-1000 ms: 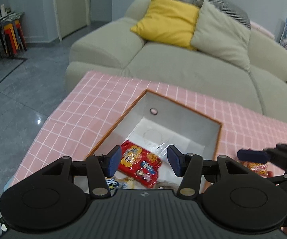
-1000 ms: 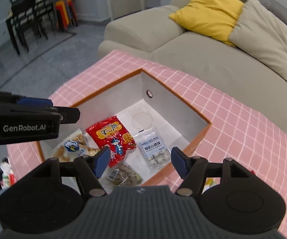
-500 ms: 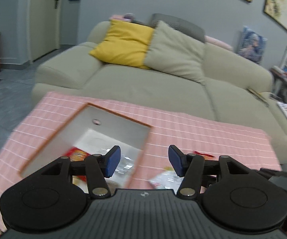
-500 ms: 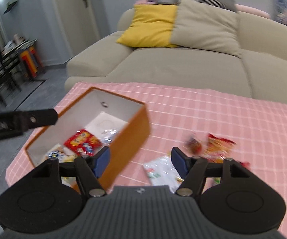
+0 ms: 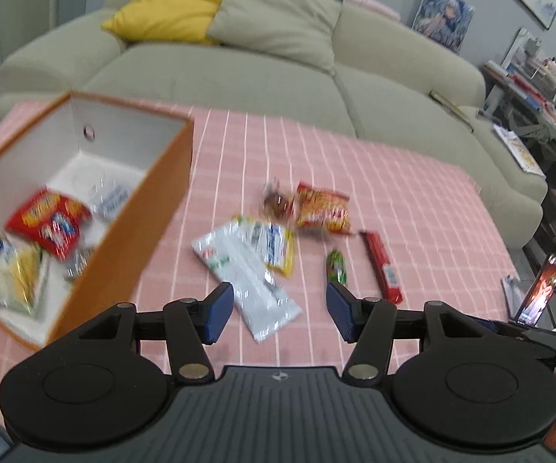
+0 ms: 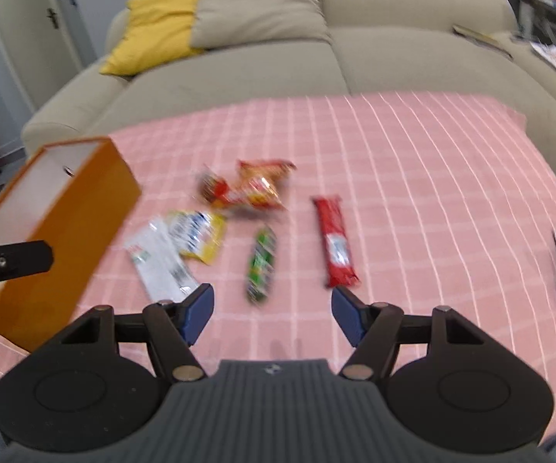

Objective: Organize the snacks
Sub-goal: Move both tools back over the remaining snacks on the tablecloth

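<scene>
From the left wrist view, the left gripper (image 5: 280, 314) hangs over the pink checked tablecloth (image 5: 394, 177) with its blue pads spread apart and nothing between them. Just ahead of its left pad lies a long white packet (image 5: 245, 274), with a yellow-and-blue packet (image 5: 276, 245) touching its far side. Ahead of the right pad sit a small green packet (image 5: 336, 266) and a red bar (image 5: 381, 266), side by side but apart. Farther ahead are an orange-red crisp bag (image 5: 322, 208) and a blurred brown snack (image 5: 277, 201) beside it. Off to the left stands the orange box (image 5: 150, 208), holding a red packet (image 5: 48, 222) and a pale yellow bag (image 5: 5, 270).

From the right wrist view, the right gripper (image 6: 272, 314) is likewise spread wide and empty above the cloth. The green packet (image 6: 261, 264) lies straight ahead between its pads, the red bar (image 6: 335, 243) ahead of the right pad, the white packet (image 6: 160, 260) ahead of the left. The box (image 6: 65, 231) stands far left, with the other gripper's dark finger crossing in front of it.
</scene>
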### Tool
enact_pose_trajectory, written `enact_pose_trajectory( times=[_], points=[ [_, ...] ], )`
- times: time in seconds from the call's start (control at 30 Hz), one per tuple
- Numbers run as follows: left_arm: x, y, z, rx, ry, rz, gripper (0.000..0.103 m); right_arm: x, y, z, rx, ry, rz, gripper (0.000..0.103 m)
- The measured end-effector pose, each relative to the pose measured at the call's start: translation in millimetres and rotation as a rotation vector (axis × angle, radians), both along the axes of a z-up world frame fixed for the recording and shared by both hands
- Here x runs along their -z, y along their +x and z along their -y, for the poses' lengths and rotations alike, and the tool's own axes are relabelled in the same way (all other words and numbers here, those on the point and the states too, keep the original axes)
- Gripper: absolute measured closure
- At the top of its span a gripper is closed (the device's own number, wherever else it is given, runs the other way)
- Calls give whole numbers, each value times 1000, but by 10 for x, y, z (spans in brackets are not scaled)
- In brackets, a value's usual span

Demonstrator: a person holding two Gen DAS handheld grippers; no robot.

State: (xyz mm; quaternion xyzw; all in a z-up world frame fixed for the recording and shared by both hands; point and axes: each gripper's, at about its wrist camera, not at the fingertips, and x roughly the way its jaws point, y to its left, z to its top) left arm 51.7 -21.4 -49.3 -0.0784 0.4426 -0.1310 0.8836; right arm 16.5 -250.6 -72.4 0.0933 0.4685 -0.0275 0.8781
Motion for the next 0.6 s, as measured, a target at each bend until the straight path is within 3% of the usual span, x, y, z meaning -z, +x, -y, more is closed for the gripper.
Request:
enact_pose_trajectory(
  times=[0.2, 0.47, 0.6],
  points=[
    [264, -61, 28, 7, 14, -51, 38, 267, -10, 89, 12, 17, -58, 38],
    [470, 218, 37, -23, 10, -122, 36, 418, 208, 15, -52, 7, -61, 39],
    [561, 394, 107, -61, 65, -142, 31, 475, 410, 7, -68, 11, -69, 45]
  ],
)
